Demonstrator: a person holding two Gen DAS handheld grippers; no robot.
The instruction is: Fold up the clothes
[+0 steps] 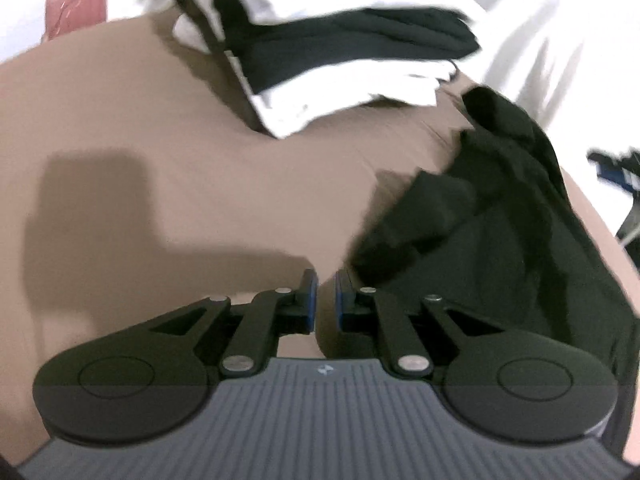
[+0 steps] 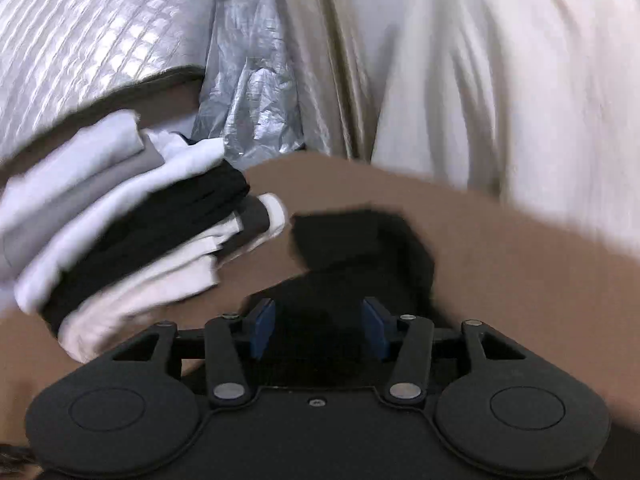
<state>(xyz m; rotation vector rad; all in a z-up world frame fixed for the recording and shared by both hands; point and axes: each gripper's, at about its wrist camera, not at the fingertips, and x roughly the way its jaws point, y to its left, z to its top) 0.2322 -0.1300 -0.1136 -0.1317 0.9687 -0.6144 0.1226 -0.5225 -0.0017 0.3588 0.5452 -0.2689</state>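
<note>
Folded clothes stack on brown surface

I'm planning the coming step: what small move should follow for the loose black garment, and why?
Probably bring the open right tool down onto the crumpled black garment and pinch an edge. It lies unfolded on the brown surface beside the folded stack; the left tool is shut and holds nothing.
</note>
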